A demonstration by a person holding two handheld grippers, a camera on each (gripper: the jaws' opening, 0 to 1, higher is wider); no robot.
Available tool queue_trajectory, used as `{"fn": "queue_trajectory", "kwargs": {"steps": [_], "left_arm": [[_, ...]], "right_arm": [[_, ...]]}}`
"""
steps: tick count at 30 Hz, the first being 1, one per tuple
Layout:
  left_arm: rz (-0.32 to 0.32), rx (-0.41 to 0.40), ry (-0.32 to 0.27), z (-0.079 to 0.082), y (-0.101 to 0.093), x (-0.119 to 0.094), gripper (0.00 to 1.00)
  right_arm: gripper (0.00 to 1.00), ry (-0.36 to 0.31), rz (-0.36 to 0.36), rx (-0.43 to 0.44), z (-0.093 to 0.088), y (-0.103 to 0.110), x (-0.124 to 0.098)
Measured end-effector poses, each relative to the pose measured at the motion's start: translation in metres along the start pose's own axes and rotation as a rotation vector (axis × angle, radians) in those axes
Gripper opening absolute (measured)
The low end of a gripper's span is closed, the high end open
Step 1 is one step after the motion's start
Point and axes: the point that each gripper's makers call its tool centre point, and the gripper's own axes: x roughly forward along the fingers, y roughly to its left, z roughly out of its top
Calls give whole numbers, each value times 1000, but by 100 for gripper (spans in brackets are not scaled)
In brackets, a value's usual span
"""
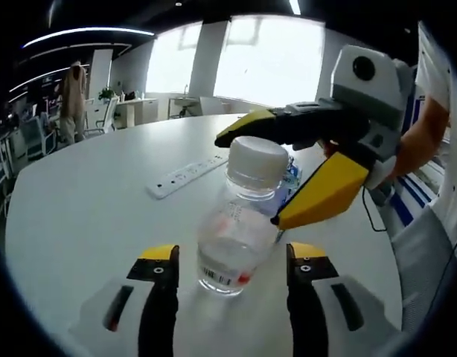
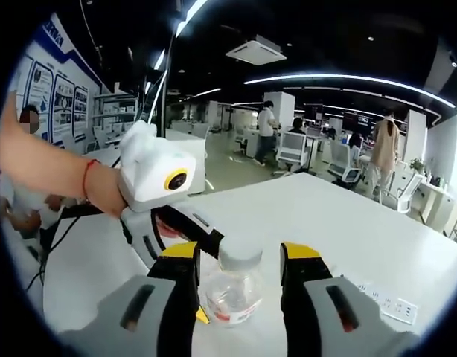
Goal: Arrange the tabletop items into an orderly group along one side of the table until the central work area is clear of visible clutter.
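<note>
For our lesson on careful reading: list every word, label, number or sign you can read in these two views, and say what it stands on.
None can be read.
Bottle label: a barcode and a red mark, print too small to read.
Wall posters: blue headings and text too blurred to read.
Power strip: no legible marking.

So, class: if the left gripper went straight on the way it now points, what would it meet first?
The clear bottle with the white cap, standing between and just beyond the left gripper's open jaws. The right gripper is around the bottle's top, so it would likely come next; depth is uncertain.
</note>
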Motion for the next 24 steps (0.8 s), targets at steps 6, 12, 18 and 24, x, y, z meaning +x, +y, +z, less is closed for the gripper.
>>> {"fn": "queue_trajectory", "kwargs": {"steps": [6, 12, 18, 24], "left_arm": [[3, -5, -1, 2, -5, -5, 67], [16, -9, -23, 7, -9, -15, 72], [33, -18, -29, 10, -11, -23, 77], [52, -23, -34, 13, -17, -34, 80]], "right_arm": [[56, -7, 7, 26, 4, -4, -6], [66, -31, 67, 120, 7, -5, -17], [72, -19, 75, 106, 8, -6, -27], [75, -1, 101, 79, 8, -3, -38]]}}
